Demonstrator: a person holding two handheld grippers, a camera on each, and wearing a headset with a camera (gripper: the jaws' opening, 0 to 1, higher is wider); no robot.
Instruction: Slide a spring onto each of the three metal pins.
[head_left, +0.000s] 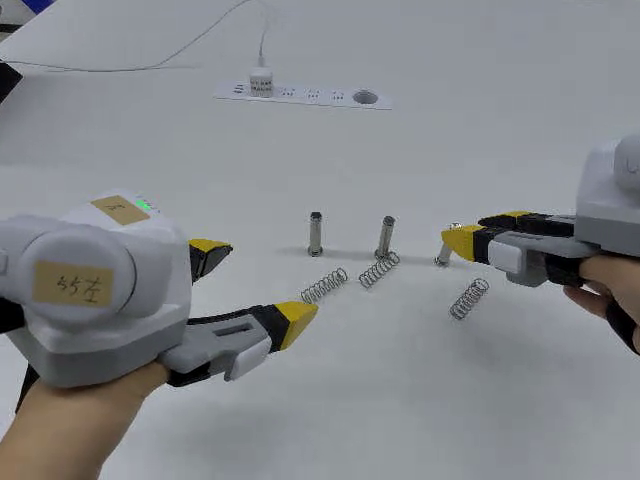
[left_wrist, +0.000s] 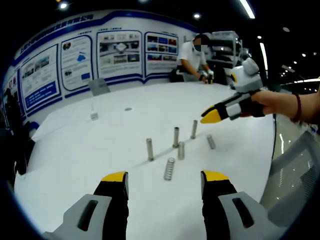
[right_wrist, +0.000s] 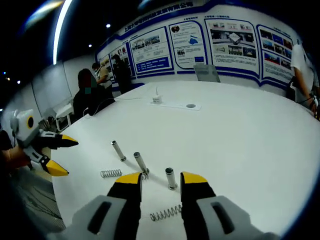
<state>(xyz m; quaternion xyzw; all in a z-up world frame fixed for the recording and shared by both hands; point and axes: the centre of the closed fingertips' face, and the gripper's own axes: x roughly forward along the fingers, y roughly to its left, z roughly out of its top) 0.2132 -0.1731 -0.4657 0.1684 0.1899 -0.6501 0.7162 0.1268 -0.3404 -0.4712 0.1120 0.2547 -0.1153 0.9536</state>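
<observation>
Pin (head_left: 441, 258) partly hidden, right tool (head_left: 468, 232) — in front

Three short silvery metal pins in row, all bare. Left pin (head_left: 315, 233) upright; middle pin (head_left: 385, 237) leans slightly; right pin (head_left: 442, 257) partly hidden. Three coil springs lie flat: left spring (head_left: 324, 285) before left pin, middle spring (head_left: 379, 269) at middle pin's base, right spring (head_left: 469, 298) near right pin.

We look down at the white workbench (head_left: 380, 400); our low gripper views face each other, sharing three silvery metal pins (left_wrist: 176, 137).
</observation>
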